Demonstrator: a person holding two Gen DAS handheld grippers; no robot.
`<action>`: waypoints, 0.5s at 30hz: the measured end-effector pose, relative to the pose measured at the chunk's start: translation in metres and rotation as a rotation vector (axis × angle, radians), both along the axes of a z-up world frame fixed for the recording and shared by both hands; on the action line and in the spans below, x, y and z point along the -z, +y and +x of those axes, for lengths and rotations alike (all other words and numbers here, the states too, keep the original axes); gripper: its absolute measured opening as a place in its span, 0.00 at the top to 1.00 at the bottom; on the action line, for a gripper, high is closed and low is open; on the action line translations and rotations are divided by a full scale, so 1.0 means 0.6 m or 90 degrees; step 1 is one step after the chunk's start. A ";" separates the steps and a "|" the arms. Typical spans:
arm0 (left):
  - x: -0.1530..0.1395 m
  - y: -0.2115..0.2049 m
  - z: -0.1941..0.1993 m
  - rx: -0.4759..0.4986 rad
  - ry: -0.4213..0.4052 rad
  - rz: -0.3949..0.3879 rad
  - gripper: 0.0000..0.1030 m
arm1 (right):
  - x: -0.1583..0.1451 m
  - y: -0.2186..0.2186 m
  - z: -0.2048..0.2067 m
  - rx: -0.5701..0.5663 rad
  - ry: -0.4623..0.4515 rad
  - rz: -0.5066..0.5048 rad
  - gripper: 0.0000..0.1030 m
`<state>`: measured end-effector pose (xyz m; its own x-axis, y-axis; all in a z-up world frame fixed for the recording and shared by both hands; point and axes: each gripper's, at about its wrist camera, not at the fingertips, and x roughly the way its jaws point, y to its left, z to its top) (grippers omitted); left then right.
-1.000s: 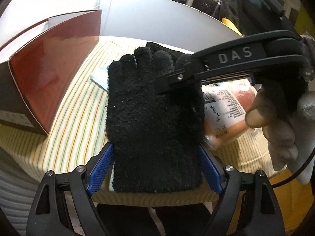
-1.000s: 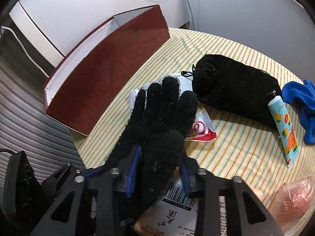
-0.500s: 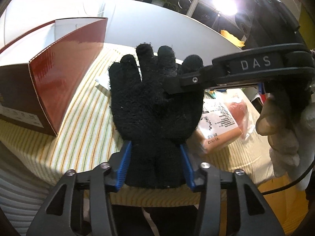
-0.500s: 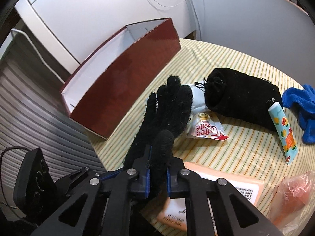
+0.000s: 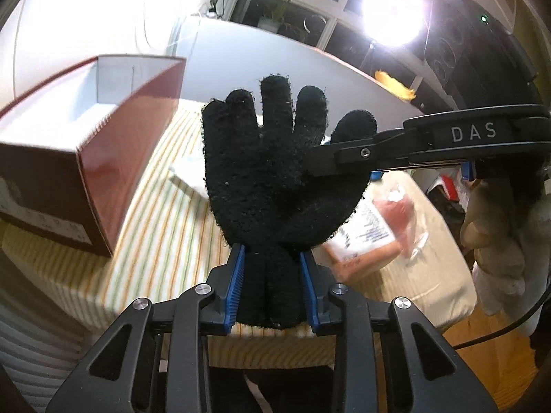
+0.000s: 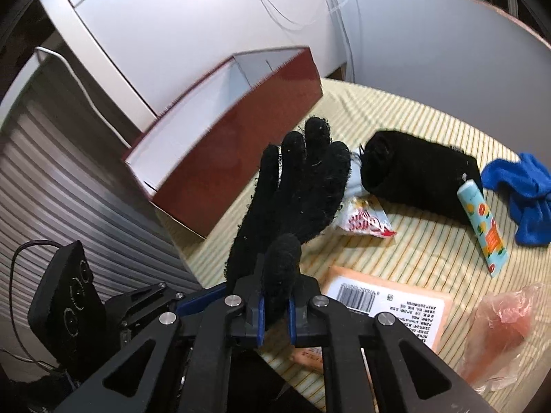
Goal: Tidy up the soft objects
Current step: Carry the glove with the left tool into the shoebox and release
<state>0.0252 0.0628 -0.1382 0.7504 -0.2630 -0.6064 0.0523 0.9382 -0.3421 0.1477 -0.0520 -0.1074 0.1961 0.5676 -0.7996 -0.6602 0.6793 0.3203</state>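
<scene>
The black knit glove (image 5: 275, 172) is held in the air above the striped worktop (image 5: 165, 241), its fingertips upward, gripped from 2 sides. The left gripper (image 5: 272, 285) has the glove's cuff bunched between its blue-padded fingers (image 5: 236, 289), which are closing on it. The right gripper (image 6: 275, 313) has its fingers (image 6: 259, 320) pressed together, pinching the glove's thumb. To the left stands an open red box (image 5: 113, 158) with a white inside. On the worktop behind the glove lie a black pouch (image 6: 416, 175), a pale blue tube printed with orange fruit (image 6: 480, 227) propped on it, a blue cloth (image 6: 523, 192), a red-and-white sachet (image 6: 365, 222) and an orange labelled packet (image 6: 392, 306).
</scene>
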 end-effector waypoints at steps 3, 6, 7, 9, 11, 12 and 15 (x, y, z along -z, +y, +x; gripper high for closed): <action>-0.028 0.011 -0.007 -0.006 -0.025 0.002 0.72 | -0.032 0.004 -0.008 -0.007 -0.019 0.018 0.92; -0.065 0.024 -0.011 -0.015 -0.057 0.011 0.72 | -0.069 0.013 -0.011 -0.014 -0.037 0.044 0.92; -0.075 0.029 -0.012 -0.018 -0.066 0.016 0.72 | -0.080 0.017 -0.011 -0.017 -0.043 0.051 0.92; -0.103 0.045 -0.013 -0.030 -0.091 0.029 0.72 | -0.111 0.032 -0.010 -0.025 -0.060 0.072 0.92; -0.123 0.061 -0.013 -0.044 -0.109 0.042 0.72 | -0.133 0.046 -0.009 -0.034 -0.074 0.088 0.92; -0.132 0.071 -0.011 -0.053 -0.118 0.052 0.72 | -0.143 0.053 -0.007 -0.038 -0.081 0.094 0.92; -0.153 0.100 -0.006 -0.078 -0.134 0.080 0.72 | -0.170 0.091 0.002 -0.054 -0.097 0.108 0.92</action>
